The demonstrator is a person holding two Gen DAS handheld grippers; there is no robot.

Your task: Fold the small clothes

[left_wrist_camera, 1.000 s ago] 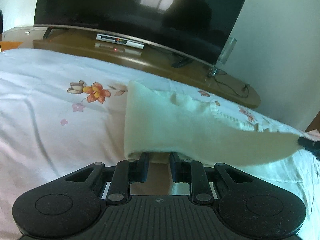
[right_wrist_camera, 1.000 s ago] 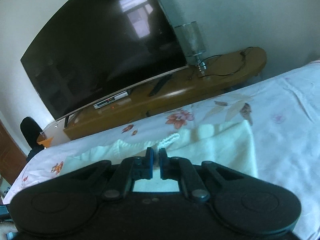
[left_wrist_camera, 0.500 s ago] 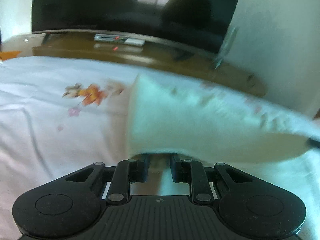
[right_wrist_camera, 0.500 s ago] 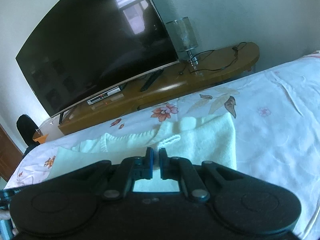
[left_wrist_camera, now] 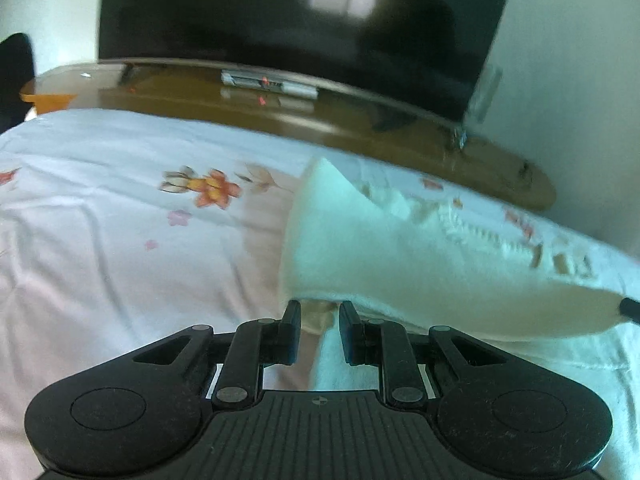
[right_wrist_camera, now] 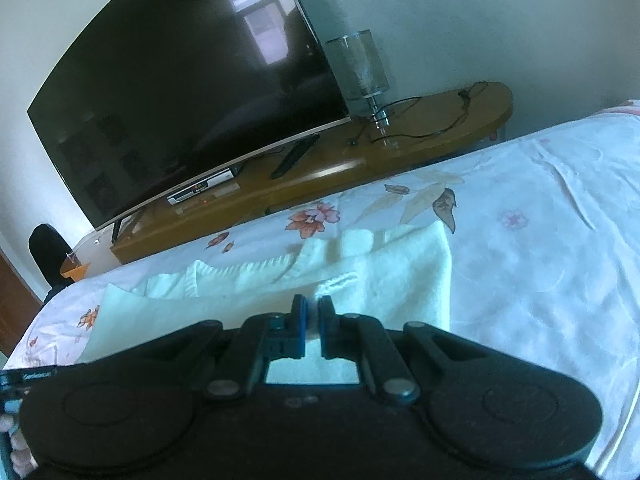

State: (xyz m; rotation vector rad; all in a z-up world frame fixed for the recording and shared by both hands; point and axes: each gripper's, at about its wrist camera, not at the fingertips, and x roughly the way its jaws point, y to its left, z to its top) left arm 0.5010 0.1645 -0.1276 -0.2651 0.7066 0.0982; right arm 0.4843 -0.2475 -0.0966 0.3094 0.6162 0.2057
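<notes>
A small cream knitted garment (left_wrist_camera: 360, 252) lies on the floral bedsheet (left_wrist_camera: 120, 220), its near edge lifted off the bed. My left gripper (left_wrist_camera: 319, 312) sits at that lifted edge near its left corner; its jaws stand a little apart with the cloth edge over them. My right gripper (right_wrist_camera: 312, 308) is shut on the garment (right_wrist_camera: 380, 276) at the near edge, by a ribbed hem. The right gripper's tip (left_wrist_camera: 630, 314) shows at the far right of the left wrist view, holding the lifted edge taut.
A wooden TV stand (right_wrist_camera: 320, 176) runs along the foot of the bed with a large dark TV (right_wrist_camera: 180, 100), a set-top box (right_wrist_camera: 200, 190), a remote (right_wrist_camera: 294, 156) and a glass lamp (right_wrist_camera: 360, 68). The bedsheet (right_wrist_camera: 540, 240) stretches right of the garment.
Both grippers have carried the garment's near edge forward over the rest of it. The left view has swung right and is blurred. The jaws keep the same spacing.
</notes>
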